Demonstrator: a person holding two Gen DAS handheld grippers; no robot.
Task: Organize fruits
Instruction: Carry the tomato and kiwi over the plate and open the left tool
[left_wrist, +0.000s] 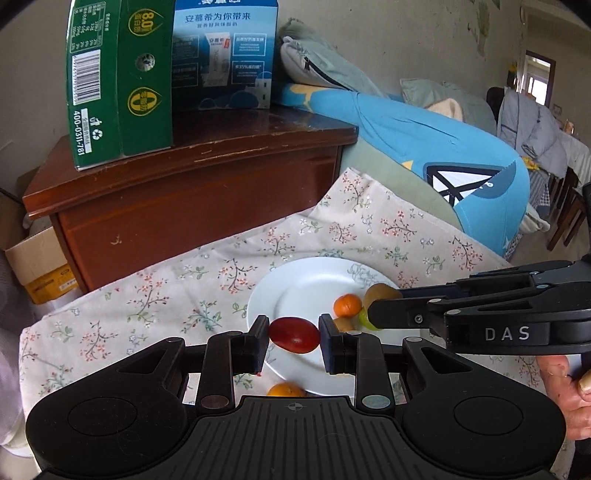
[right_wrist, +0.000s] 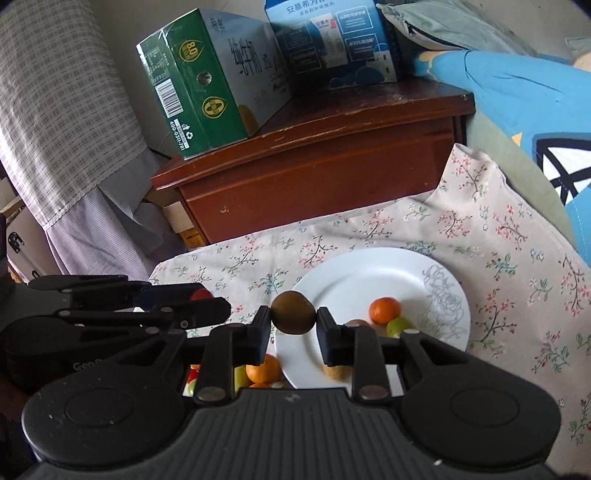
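My left gripper (left_wrist: 294, 334) is shut on a red tomato-like fruit (left_wrist: 294, 334), held above the near edge of a white plate (left_wrist: 295, 284). My right gripper (right_wrist: 294, 318) is shut on a brown kiwi (right_wrist: 294, 318), over the plate's (right_wrist: 388, 269) left rim. The right gripper with its kiwi (left_wrist: 382, 293) reaches in from the right in the left wrist view. On the plate lie a small orange (right_wrist: 385, 310), a green fruit (right_wrist: 398, 326) and a brown fruit, partly hidden. More oranges (right_wrist: 263, 369) and green fruit (right_wrist: 240, 376) lie on the cloth beside the plate.
A floral cloth (left_wrist: 184, 295) covers the table. Behind it stands a wooden cabinet (left_wrist: 192, 184) carrying a green carton (left_wrist: 118, 81) and a blue carton (left_wrist: 225, 55). A sofa with a blue cushion (left_wrist: 424, 140) lies to the right. A person's hand (left_wrist: 565, 384) holds the right gripper.
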